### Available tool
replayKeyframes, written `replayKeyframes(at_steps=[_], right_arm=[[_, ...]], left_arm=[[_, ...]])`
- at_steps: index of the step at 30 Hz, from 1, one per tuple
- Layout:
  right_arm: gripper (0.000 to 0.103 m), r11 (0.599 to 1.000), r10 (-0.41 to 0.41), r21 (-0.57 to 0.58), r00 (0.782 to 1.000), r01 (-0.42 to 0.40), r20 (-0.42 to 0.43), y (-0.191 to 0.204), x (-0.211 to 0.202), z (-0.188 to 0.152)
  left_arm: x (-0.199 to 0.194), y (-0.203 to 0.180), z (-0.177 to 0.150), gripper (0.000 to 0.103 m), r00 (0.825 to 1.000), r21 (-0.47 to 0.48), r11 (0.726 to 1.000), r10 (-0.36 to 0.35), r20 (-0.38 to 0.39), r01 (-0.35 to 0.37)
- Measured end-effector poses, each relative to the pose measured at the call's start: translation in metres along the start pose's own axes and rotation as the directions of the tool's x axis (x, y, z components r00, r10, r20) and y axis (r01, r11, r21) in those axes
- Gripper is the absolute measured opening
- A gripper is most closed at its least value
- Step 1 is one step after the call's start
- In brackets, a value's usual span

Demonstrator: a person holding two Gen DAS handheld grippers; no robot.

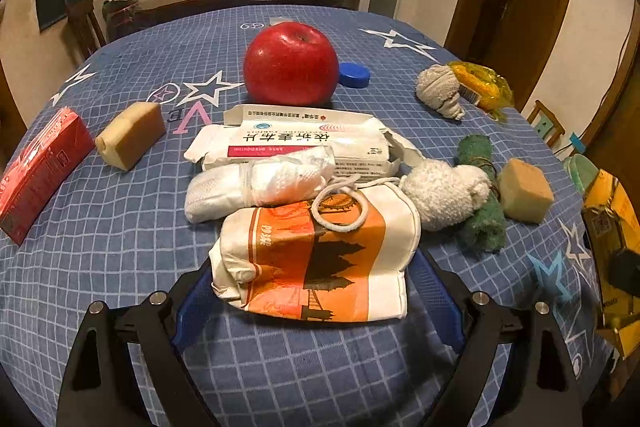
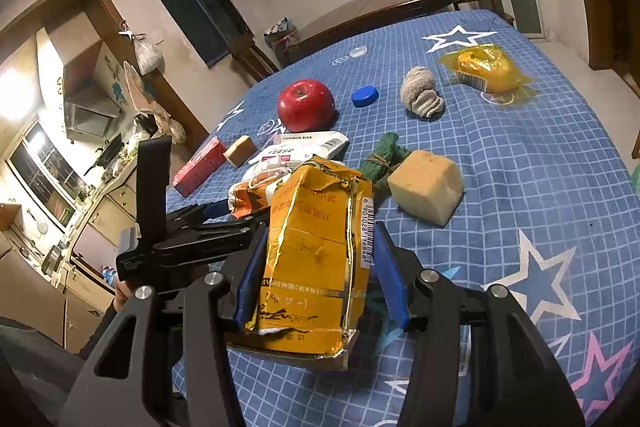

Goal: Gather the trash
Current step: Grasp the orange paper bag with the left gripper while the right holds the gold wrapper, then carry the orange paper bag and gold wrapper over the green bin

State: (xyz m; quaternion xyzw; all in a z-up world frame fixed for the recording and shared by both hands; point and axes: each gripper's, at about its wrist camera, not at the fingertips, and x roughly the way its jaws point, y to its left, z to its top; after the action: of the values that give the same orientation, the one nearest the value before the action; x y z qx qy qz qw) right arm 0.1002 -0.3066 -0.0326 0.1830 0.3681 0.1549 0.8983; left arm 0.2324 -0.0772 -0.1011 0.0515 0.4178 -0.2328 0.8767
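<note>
My left gripper (image 1: 316, 291) is shut on an orange and white paper packet (image 1: 320, 259) low over the blue checked tablecloth (image 1: 120, 227). My right gripper (image 2: 320, 267) is shut on a crumpled yellow cigarette pack (image 2: 316, 255) and holds it above the table's near edge. The left gripper also shows in the right wrist view (image 2: 224, 215), still on the orange packet (image 2: 252, 195). Behind the packet lie a white rolled wrapper (image 1: 260, 183) and an opened white medicine box (image 1: 304, 143).
A red apple (image 1: 291, 63), blue bottle cap (image 1: 354, 74), red box (image 1: 40, 171), two tan sponge blocks (image 1: 132, 135) (image 1: 526, 189), a white fluffy cloth (image 1: 444, 193), a green cloth (image 1: 480, 203), a grey rolled cloth (image 1: 438, 91) and a yellow plastic wrapper (image 1: 484, 85) lie on the table.
</note>
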Motion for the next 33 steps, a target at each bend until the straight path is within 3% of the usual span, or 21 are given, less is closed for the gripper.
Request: replayKeyframes(at_steps=[10,14,20,25,33], right_arm=[[0.049,1.0,-0.008,-0.026,1.0,0.008,0.024,0.006,-0.008,0.0],[0.048,0.999,-0.021,-0.03,0.999,0.022,0.048,0.009,-0.012,-0.001],[0.048,0.997,-0.069,-0.026,0.992,0.072,0.101,0.004,-0.029,0.002],[0.048,0.991,-0.126,-0.022,0.98,0.13,0.155,-0.009,-0.054,0.009],[0.048,0.967,-0.247,-0.003,0.938,0.256,0.242,-0.034,-0.096,0.023]], left_arm=[[-0.068,-0.001,-0.027,0.089,0.996,0.002,1.0,-0.025,0.088,0.025],[-0.094,-0.01,-0.027,0.089,0.993,0.008,1.0,0.02,0.12,-0.021],[-0.112,-0.052,-0.008,0.089,0.974,0.073,0.99,0.107,0.198,-0.123],[-0.117,-0.093,0.006,0.089,0.969,0.135,0.984,0.08,0.233,-0.114],[-0.117,-0.156,0.032,0.089,0.962,0.221,0.972,0.016,0.271,-0.078]])
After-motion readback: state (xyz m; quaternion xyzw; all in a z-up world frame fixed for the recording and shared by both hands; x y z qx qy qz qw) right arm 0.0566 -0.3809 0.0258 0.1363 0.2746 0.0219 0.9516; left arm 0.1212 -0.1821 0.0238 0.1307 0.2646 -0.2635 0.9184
